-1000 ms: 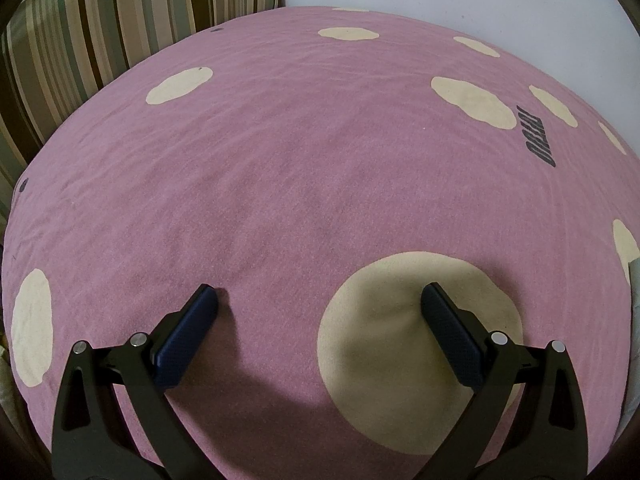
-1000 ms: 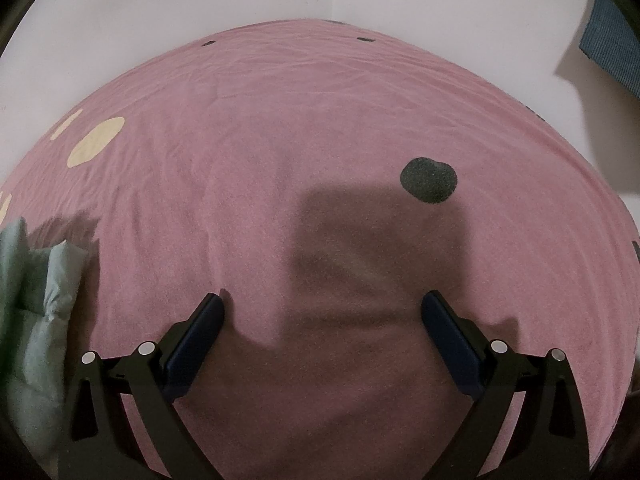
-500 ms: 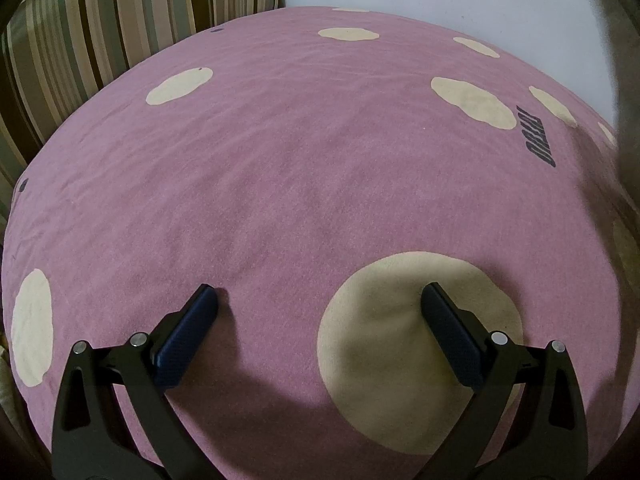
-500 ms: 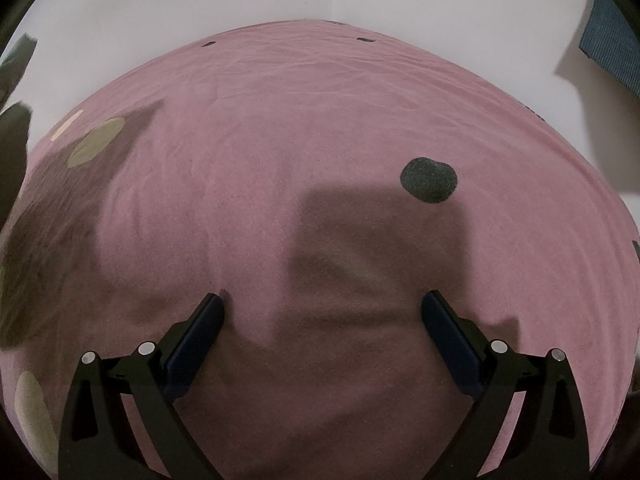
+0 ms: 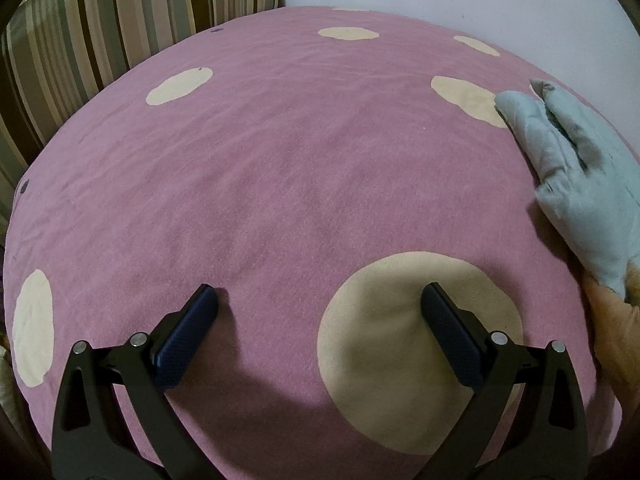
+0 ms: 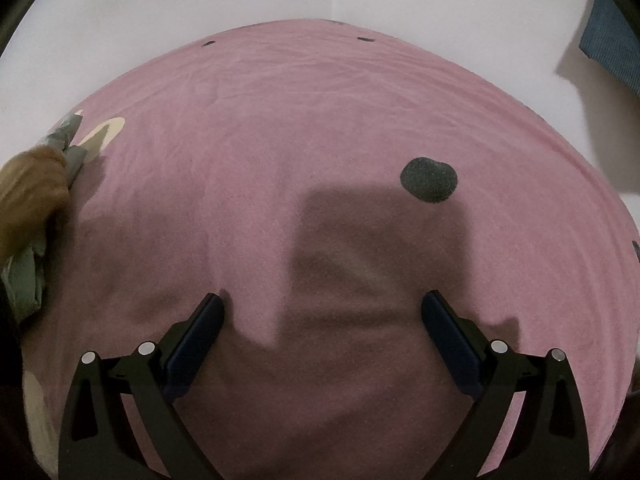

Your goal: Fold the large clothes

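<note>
A large pink garment (image 5: pixel 304 168) with cream spots lies spread flat and fills the left wrist view. My left gripper (image 5: pixel 320 304) stands open, its fingertips resting on the cloth, the right one pressing into a big cream spot (image 5: pixel 400 352). In the right wrist view the same pink garment (image 6: pixel 320 128) carries a dark spot (image 6: pixel 429 179). My right gripper (image 6: pixel 322 312) is open too, tips on the fabric, nothing between them. A gloved hand (image 5: pixel 580 176) in pale blue lies flat on the cloth at the right edge; the gloved hand (image 6: pixel 36 200) shows at the left of the right wrist view.
A striped cushion or curtain (image 5: pixel 100 32) stands behind the garment at the upper left. A white wall (image 5: pixel 460 4) runs along the back. A blue ribbed cloth (image 6: pixel 616 56) hangs at the upper right in the right wrist view.
Both grippers have stayed still. The gloved hand left the cloth, cast a shadow half a second ago, and now rests flat on the garment, covering the black lettering.
</note>
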Demonstrator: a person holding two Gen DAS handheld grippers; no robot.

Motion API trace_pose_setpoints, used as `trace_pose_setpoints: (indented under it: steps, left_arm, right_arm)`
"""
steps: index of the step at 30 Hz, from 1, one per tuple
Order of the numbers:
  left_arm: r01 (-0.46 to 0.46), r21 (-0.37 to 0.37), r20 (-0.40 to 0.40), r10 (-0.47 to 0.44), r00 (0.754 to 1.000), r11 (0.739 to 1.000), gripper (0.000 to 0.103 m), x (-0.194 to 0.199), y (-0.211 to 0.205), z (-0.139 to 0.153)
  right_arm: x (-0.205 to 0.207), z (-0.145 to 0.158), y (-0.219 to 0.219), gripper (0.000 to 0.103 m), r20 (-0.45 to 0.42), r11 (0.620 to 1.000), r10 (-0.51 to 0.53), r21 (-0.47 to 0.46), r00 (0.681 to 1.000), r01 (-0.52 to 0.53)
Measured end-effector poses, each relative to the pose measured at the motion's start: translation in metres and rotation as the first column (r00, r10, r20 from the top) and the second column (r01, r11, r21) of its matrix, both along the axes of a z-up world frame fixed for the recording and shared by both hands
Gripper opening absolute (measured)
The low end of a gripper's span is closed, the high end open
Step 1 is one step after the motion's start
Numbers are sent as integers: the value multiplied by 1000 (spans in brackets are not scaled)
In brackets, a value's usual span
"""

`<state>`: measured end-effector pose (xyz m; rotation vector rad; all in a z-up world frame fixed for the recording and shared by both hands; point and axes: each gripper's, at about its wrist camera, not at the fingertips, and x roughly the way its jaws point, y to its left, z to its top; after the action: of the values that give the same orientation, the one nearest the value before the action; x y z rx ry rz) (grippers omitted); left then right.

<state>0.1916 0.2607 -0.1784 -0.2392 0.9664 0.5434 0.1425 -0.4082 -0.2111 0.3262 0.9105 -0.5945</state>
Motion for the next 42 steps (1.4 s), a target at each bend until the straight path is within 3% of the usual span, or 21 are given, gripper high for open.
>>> trace_pose_setpoints:
  steps: [42]
  left_arm:
    - [-3,-19,10,4,1000,1000,101,4,-2,-3]
  right_arm:
    - [0,2,-1,98,1,1000,-1,7,1000,1]
